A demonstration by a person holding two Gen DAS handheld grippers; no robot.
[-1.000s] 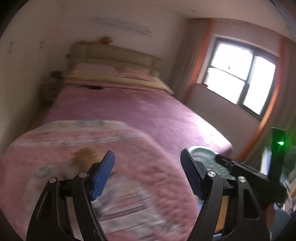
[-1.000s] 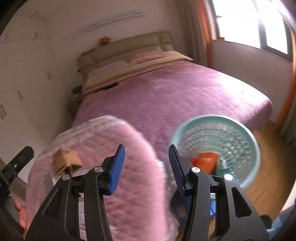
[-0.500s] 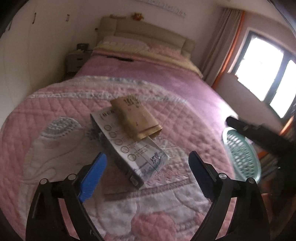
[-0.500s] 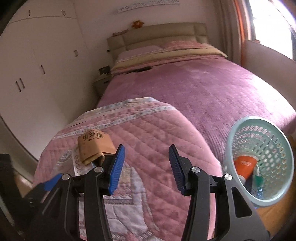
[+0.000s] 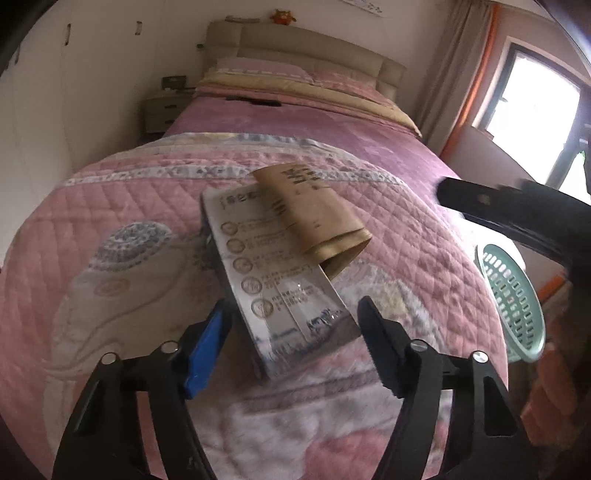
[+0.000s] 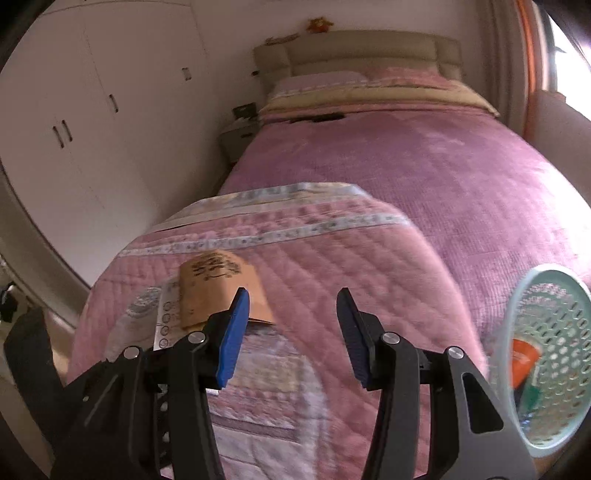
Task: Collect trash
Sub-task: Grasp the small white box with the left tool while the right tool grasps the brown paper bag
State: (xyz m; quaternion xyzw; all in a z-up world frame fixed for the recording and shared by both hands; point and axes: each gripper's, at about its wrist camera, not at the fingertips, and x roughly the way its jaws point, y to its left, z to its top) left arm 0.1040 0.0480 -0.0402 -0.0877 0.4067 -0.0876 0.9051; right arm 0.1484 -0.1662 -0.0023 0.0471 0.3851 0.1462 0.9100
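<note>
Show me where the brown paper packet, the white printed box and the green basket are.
brown paper packet [image 5: 314,210]: left wrist view, middle of its top face.
white printed box [image 5: 273,284]: left wrist view, its printed top.
green basket [image 6: 554,332]: right wrist view, perforated inner wall.

A bed [image 6: 443,177] is filling most of both views, wearing a mauve cover. A pink quilt [image 5: 122,229] with a pale patterned border is lying folded over the near end of it. Pillows [image 5: 258,72] are sitting at the far end against a beige padded headboard [image 6: 369,48], and a small orange toy [image 5: 282,15] is perching on top of the headboard. A nightstand [image 5: 162,114] is standing beside the bed, next to a white wardrobe [image 6: 85,122] with dark handles. A window [image 5: 535,99] is glowing brightly on the other side, with a curtain [image 5: 447,62] hanging beside it.
</note>
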